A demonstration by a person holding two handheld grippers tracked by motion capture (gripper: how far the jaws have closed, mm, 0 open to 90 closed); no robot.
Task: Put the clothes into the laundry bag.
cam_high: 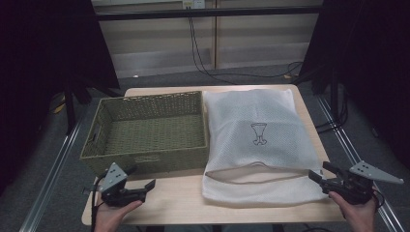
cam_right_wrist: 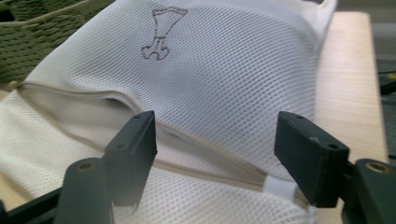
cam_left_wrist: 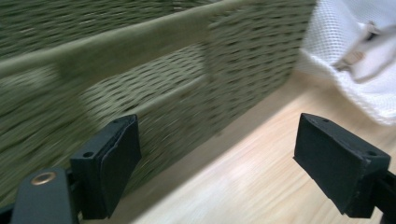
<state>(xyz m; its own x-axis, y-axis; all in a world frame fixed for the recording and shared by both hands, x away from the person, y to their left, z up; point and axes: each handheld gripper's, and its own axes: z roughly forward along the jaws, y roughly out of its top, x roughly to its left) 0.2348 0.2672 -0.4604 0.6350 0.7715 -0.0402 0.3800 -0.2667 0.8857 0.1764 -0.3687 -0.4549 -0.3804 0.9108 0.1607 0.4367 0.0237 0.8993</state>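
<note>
Nothing is begun: my left gripper (cam_high: 140,189) and right gripper (cam_high: 320,175) gape, holding nothing. The mesh bag (cam_high: 256,140) lies full-looking (mouth unzipped) beside the empty basket (cam_high: 145,159).

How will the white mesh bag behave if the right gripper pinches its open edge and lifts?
The mesh bag will probably flop and drape, not hold shape: it lies slack, its zipper mouth gaping in a curve near the right gripper. It bulges as if filled, so expect some weight to sag from the pinch. The open weave should grip well, not slip.
</note>
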